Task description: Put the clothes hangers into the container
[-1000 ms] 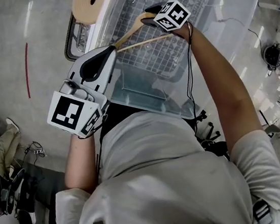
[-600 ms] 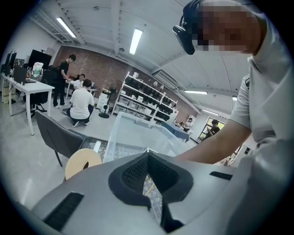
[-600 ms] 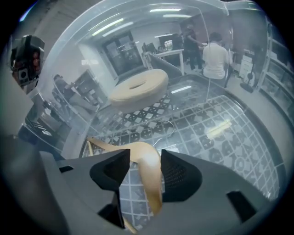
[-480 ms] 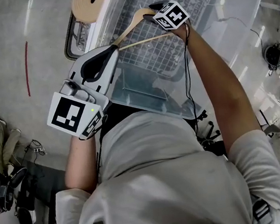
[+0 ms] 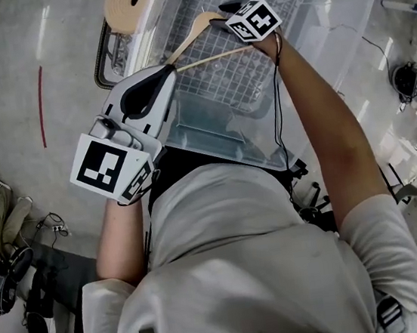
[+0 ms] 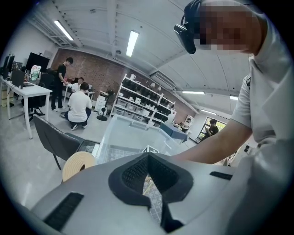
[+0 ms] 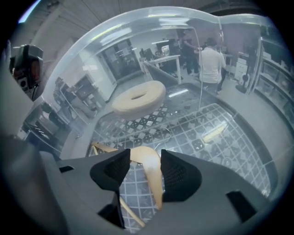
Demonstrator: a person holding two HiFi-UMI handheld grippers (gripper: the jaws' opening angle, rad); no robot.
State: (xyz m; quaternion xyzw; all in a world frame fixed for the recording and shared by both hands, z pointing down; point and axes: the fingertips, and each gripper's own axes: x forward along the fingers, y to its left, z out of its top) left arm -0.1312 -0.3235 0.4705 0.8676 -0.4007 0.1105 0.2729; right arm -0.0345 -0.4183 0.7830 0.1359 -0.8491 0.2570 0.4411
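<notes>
A wooden clothes hanger (image 5: 190,39) hangs over the clear plastic container (image 5: 342,26), whose bottom shows a grid pattern. My right gripper (image 5: 225,15) is shut on the hanger near its neck. In the right gripper view the pale wood (image 7: 154,176) runs between the two pads of the right gripper (image 7: 144,169), and the wire hook (image 7: 164,136) pokes out ahead. My left gripper (image 5: 162,72) sits by the container's near left wall, beside the hanger's lower end. In its own view the left gripper (image 6: 148,180) has its pads together with nothing held.
A beige roll (image 5: 133,2) lies just outside the container's far left corner, over a dark tray (image 5: 106,58). The roll (image 7: 139,97) also shows through the clear wall. A red line (image 5: 40,104) marks the floor at left. People and shelves (image 6: 142,98) stand far off.
My right gripper has carried the hanger slightly farther out over the container. The left gripper has stayed in place.
</notes>
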